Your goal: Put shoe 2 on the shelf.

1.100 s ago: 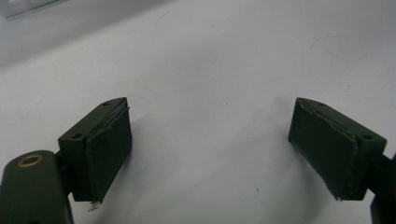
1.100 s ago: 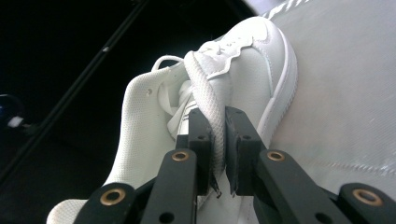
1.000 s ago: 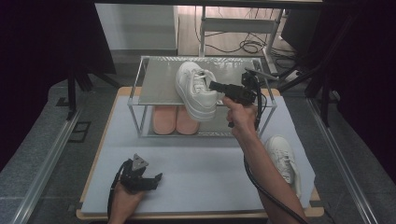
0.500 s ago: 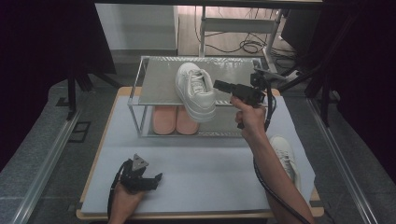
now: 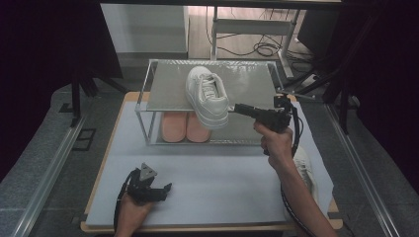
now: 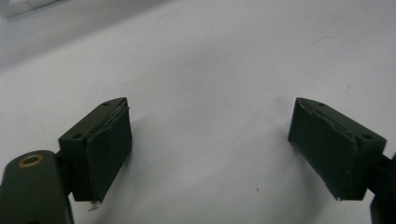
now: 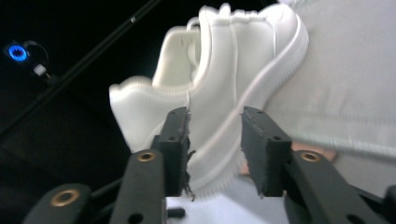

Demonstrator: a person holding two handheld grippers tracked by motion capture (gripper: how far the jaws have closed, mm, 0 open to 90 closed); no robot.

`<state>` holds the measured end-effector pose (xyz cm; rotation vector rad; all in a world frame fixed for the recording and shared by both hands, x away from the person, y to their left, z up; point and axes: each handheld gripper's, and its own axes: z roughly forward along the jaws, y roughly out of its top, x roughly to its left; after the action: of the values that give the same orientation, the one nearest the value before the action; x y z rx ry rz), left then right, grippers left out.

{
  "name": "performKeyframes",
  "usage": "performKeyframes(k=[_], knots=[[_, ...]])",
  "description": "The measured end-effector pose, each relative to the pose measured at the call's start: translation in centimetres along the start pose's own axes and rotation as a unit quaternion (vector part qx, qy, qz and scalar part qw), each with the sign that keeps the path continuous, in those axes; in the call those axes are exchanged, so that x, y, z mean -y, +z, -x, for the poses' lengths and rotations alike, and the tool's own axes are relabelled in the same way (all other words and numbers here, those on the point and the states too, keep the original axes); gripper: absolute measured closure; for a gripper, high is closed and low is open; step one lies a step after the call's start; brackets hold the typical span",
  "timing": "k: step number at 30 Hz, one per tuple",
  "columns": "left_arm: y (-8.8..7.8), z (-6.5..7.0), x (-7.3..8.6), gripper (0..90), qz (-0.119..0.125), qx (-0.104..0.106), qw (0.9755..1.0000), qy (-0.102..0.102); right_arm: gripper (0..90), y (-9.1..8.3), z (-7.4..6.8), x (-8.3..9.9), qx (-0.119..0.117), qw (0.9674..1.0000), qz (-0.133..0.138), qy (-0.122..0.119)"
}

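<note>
One white shoe (image 5: 208,97) lay on the top of the rack (image 5: 158,89), toe overhanging the front edge. The right gripper (image 5: 239,107), jaws just narrowing but not touching, stood just beside that toe; a nudge might tip the shoe off. The left gripper (image 5: 165,188), spread and empty, rested well in front of the rack.

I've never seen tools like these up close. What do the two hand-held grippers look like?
Both are black, pistol-shaped tools. The left gripper carries a grey three-cornered plate and trails a black cable; so does the right gripper. Each has two blocky dark fingers with flat pads, on arms with brass-coloured rivets. Forearms are bare.
</note>
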<state>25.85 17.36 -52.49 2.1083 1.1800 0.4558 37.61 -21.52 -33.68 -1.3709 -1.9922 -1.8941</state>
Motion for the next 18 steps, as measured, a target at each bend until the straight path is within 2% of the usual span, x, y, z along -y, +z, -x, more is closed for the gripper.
performKeyframes(k=[1,3,5,6,7,8,9,10,12,15,18], knots=[[0.0,0.0,0.0,13.7,0.0,0.0,1.0,0.0,67.5,-0.2,-0.2,0.8,-0.003,0.9999,-0.007,-0.01],[0.0,0.0,0.0,13.7,0.0,0.0,1.0,0.0,68.7,-0.3,-0.4,1.3,-0.004,0.9998,-0.01,-0.018],[0.0,0.0,0.0,13.7,0.0,0.0,1.0,0.0,73.0,-0.4,-1.0,2.6,0.001,0.9988,-0.025,-0.042],[0.0,0.0,0.0,13.7,0.0,0.0,1.0,0.0,73.0,-0.4,-1.0,2.6,0.001,0.9988,-0.025,-0.042],[0.0,0.0,0.0,13.7,0.0,0.0,1.0,0.0,78.7,-0.3,-1.3,3.4,-0.003,0.9983,-0.033,-0.049],[0.0,0.0,0.0,13.7,0.0,0.0,1.0,0.0,78.7,-0.3,-1.3,3.4,-0.003,0.9983,-0.033,-0.049],[0.0,0.0,0.0,13.7,0.001,0.0,1.0,0.0,83.2,-0.2,-1.6,4.1,-0.006,0.9977,-0.038,-0.057],[0.0,0.0,0.0,13.7,0.0,0.0,1.0,0.0,83.2,-0.2,-1.6,4.1,-0.006,0.9977,-0.038,-0.057],[0.0,0.0,0.0,13.7,0.001,0.0,1.0,0.0,90.0,0.0,-2.1,4.8,-0.006,0.997,-0.032,-0.07],[0.0,0.0,0.0,13.7,0.001,0.0,1.0,0.0,90.0,0.3,-2.7,5.0,0.005,0.9953,-0.026,-0.094],[0.0,0.0,0.0,13.7,0.001,0.0,1.0,0.0,90.0,0.7,-3.0,5.2,0.004,0.9948,-0.03,-0.097]])
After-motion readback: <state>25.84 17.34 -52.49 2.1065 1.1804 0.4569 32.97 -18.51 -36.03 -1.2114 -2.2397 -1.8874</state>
